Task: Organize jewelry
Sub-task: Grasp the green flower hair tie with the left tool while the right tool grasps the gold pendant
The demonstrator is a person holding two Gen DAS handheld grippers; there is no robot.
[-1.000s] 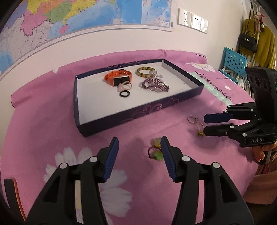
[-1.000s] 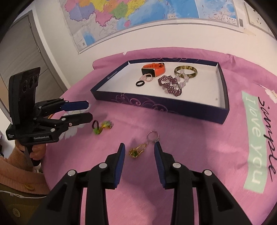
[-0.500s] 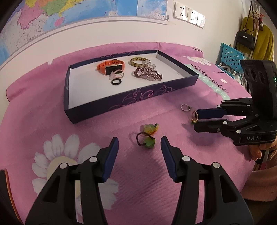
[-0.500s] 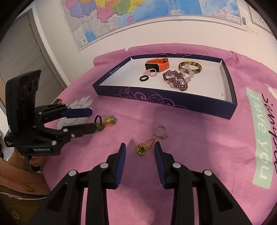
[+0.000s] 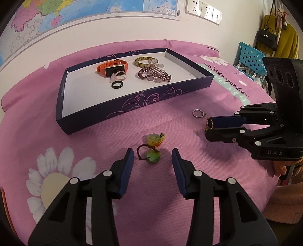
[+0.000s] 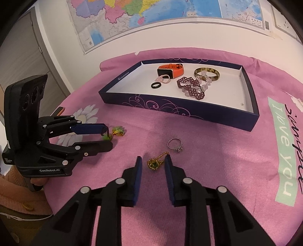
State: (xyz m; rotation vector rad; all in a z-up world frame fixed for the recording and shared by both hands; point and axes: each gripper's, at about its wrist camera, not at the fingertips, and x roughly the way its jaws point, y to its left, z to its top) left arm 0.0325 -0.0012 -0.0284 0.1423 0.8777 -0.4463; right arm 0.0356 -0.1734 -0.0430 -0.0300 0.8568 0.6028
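On a table under a pink flowered cloth (image 5: 217, 170), the left gripper (image 5: 152, 158) points down at a green bead charm on a dark cord (image 5: 151, 148), which lies on the cloth just ahead of and between its blue-padded fingers (image 5: 127, 170); the jaws have just been closing, yet they stand apart with a gap on each side of the charm and do not press it. To the right, the right gripper (image 6: 153, 163) has its fingers (image 6: 137, 176) either side of a small gold pendant with a green stone (image 6: 155, 162); these jaws too have just been closing, they stand narrowly apart, and the pendant lies on the cloth between the tips, not clamped. Just beyond the pendant, slightly right, a silver ring with a stone (image 6: 175, 144) lies alone on the cloth. Farther off sits a shallow navy tray with a white floor (image 5: 132, 106), its long side toward the grippers. In the tray's far part lie an orange smartwatch (image 5: 112, 68), a pale pink ring (image 5: 119, 75) touching it, a black ring (image 5: 117, 84) just nearer, a brown-and-yellow bangle (image 5: 143, 61) and a dark red beaded bracelet (image 5: 154, 75) with clear beads. A map (image 6: 151, 17) hangs on the wall behind.
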